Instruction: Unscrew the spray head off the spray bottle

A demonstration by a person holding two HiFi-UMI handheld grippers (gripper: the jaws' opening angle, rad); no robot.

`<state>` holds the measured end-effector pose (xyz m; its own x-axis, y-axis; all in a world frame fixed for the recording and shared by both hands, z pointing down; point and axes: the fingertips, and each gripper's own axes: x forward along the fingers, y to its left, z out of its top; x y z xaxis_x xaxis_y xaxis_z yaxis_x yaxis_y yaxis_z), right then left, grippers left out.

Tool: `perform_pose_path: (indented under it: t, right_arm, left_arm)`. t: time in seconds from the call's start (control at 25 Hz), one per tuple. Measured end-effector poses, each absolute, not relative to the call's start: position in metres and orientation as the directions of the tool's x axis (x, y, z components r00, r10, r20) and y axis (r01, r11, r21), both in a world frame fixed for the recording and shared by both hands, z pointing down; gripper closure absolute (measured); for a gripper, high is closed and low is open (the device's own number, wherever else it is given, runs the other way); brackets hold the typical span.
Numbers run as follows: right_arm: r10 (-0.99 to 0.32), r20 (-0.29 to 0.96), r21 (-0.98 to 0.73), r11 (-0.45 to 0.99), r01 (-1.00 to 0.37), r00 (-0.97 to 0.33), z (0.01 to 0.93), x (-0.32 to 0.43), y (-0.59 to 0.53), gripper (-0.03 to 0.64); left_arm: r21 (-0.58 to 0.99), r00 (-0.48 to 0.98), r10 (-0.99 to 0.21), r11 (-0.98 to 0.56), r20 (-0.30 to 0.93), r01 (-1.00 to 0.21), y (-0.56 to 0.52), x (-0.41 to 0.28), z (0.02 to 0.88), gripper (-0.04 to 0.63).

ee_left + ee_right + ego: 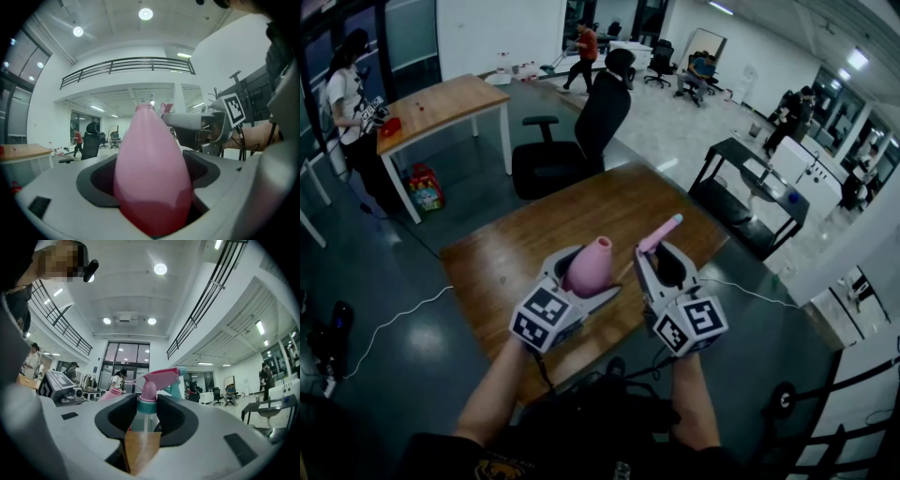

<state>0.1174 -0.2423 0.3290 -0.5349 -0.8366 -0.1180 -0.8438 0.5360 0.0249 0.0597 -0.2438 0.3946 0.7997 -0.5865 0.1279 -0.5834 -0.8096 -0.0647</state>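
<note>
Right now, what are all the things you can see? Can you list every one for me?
spray bottle: one, pink, no head on it, in the left jaws
spray head: one, pink with a teal collar, in the right jaws, apart from the bottle
wooden table: one, brown, under both grippers
office chair: one, black, just beyond that table
second table: one, light wood with white legs, far left
desk: one, black, at the right
people: several, far off around the room
left gripper: one, grey, jaws closed on the bottle
right gripper: one, grey, jaws closed on the collar
</note>
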Motion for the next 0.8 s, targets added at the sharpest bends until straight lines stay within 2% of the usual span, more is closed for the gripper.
perform_pose_path:
  t: [0.8]
  right_arm:
    - [-0.850, -0.114, 0.028, 0.515, -0.856, -0.515, 0.3253, 0.1206, -0.2464, 0.480]
  left_arm:
    - [-0.065, 0.800, -0.586, -0.810, 0.131, -0.582, -0.2450, 0.0597, 0.3943, 0.164]
